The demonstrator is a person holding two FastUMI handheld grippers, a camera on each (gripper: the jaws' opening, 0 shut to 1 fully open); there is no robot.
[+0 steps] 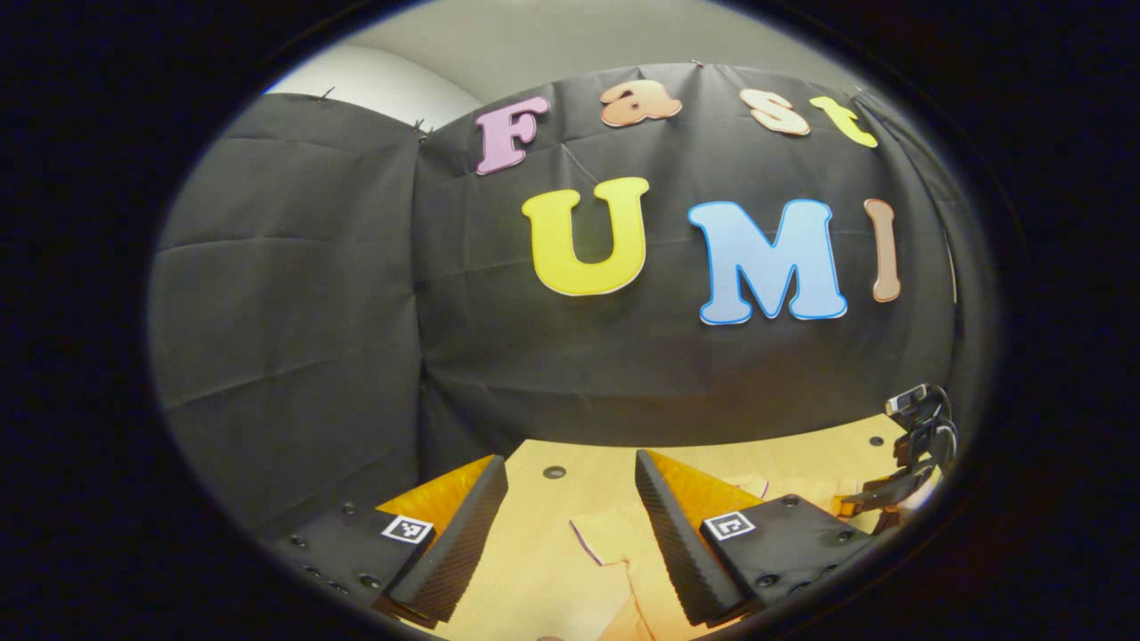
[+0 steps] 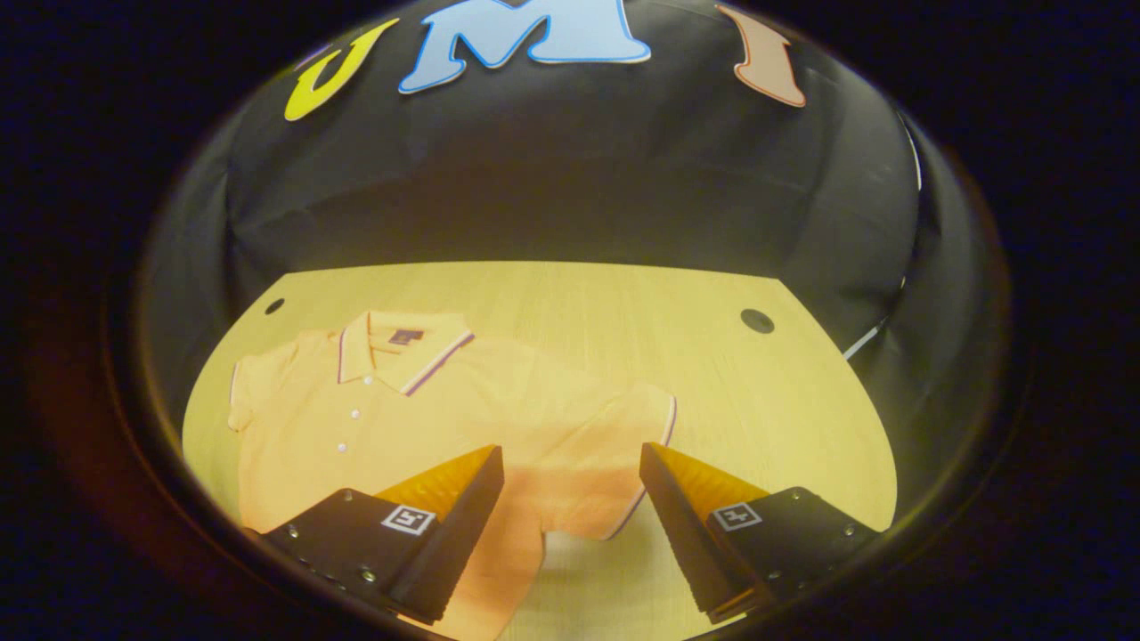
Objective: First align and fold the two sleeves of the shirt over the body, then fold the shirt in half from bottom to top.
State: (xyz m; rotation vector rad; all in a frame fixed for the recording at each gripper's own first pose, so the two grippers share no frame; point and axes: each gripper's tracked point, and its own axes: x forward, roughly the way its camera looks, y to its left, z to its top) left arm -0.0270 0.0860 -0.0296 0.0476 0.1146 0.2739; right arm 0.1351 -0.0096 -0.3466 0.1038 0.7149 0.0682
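Lying flat on the pale wooden table (image 2: pixel 623 303), the yellow short-sleeved polo shirt (image 2: pixel 419 418) has its striped collar (image 2: pixel 401 352) toward the far edge. The right gripper (image 2: pixel 570 481) hangs above its right sleeve (image 2: pixel 623 427), fingers spread wide, holding nothing. The left gripper (image 1: pixel 570 499), jaws likewise parted and empty, hovers over the shirt's left side.

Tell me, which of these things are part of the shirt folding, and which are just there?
Part of the job:
- polo shirt, lying flat, sleeves not yet folded
- left gripper, open
- right gripper, open above a sleeve

Just there:
- wooden table
- black cloth wall
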